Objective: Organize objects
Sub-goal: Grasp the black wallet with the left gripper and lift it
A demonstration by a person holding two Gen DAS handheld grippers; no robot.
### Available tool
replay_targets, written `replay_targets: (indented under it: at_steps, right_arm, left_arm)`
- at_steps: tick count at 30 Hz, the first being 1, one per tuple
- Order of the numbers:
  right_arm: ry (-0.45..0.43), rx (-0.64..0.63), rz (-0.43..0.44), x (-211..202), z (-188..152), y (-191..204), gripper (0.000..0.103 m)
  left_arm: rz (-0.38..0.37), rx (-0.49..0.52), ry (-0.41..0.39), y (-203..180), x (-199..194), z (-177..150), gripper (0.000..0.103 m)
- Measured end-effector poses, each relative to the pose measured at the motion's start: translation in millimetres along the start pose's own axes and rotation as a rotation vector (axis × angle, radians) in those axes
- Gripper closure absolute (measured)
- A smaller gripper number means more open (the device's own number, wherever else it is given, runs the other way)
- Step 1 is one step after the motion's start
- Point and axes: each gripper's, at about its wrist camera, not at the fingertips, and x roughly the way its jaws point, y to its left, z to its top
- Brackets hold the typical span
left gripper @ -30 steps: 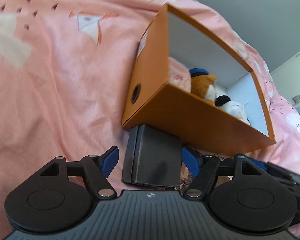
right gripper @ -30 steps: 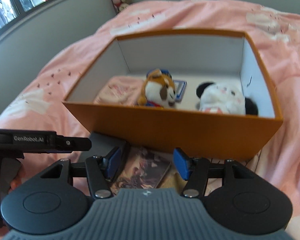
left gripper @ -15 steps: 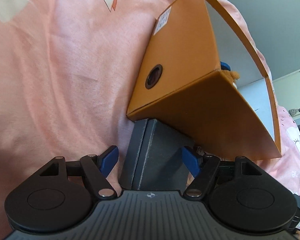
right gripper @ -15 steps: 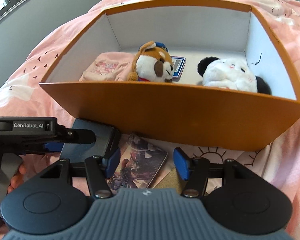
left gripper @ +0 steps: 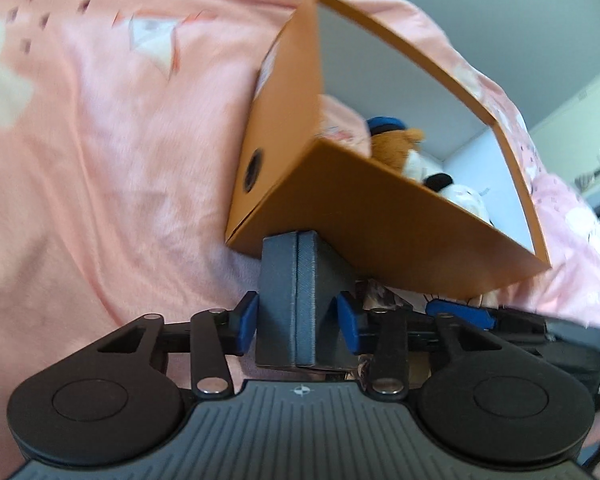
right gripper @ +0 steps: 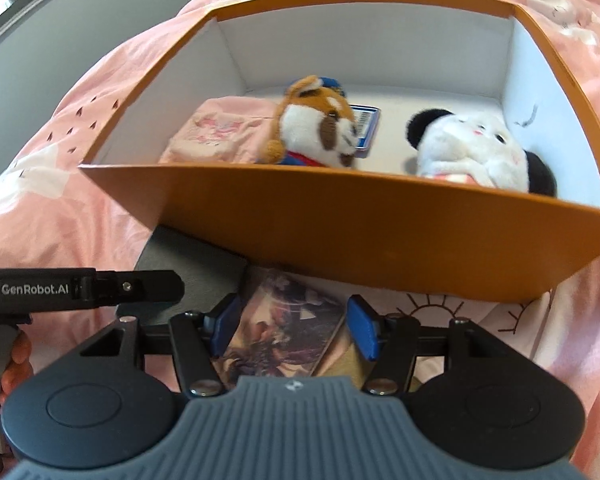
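Both pads of left hand-held gripper [left gripper: 296,322] clamp grey case [left gripper: 296,300].

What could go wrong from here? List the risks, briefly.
1. The grey case, clamped in the left gripper, sits against the orange box; lifting may snag and jolt it.
2. The right gripper straddles the picture card close beside the left one; they may collide.
3. The card lies flat on the soft blanket; closing may pinch fabric.
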Motion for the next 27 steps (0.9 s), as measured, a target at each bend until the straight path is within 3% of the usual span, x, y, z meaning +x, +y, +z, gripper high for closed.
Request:
replay_targets:
  at_steps: [3, 7, 10, 15, 23, 24, 25, 27]
  right_arm:
    - [0.052, -0.036, -0.039, 4, 5, 8, 0.033]
    - [0.116, -0.041, -0.052, 15, 15, 10, 0.029]
    - [0.186, 0.007, -0.015, 26, 21, 5, 0.028]
    - [0.226, 0.012, -0.039, 42, 26, 4, 0.027]
    - [0.193, 0.003, -0.046, 36, 21, 6, 0.032]
    - [0.171, -0.001, -0.033, 30, 19, 6, 0.052]
    - [0.145, -0.012, -0.043, 23, 19, 8, 0.090]
    - [0.092, -0.049, -0.061, 7, 19, 10, 0.095]
  left_arm:
    - [0.064, 0.097, -0.018, -11, -7, 0, 0.057]
    - [0.113, 0.138, -0.045, -9, -20, -2, 0.057]
    - [0.109, 0.112, -0.043, -8, -20, -1, 0.057]
    - [0.087, 0.082, -0.049, -2, -17, -3, 0.057]
    - [0.068, 0.077, -0.068, 2, -26, -7, 0.059]
    - [0.062, 0.079, -0.074, 1, -28, -8, 0.060]
    - [0.058, 0.083, -0.079, -1, -30, -8, 0.061]
    - [0.050, 0.089, -0.093, -3, -34, -9, 0.062]
